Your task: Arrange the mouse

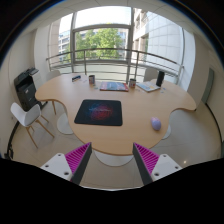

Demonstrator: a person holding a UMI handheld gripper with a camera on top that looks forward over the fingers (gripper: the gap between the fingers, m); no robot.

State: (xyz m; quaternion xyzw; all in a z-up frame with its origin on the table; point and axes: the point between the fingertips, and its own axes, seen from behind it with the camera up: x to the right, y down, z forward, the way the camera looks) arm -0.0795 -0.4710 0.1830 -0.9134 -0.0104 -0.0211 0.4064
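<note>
Well to the left on the table (pixel 60 95) lies the dark mouse pad (pixel 99 112); the small rounded mouse (pixel 156 124) sits apart to its right, beyond the gripper (pixel 112 160), whose fingers stand released, grasping nothing. Probably light, stiff and slick-shelled, so it is best pinched across its narrow flanks.

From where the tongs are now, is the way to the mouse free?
Probably yes. The tongs are open, and the mouse lies beyond them on bare table, right of the mouse pad, with nothing between.

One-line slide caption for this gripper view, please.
Open hand-held gripper hovers before a round wooden table bearing a dark rectangular mouse mat and a small purple mouse.
</note>
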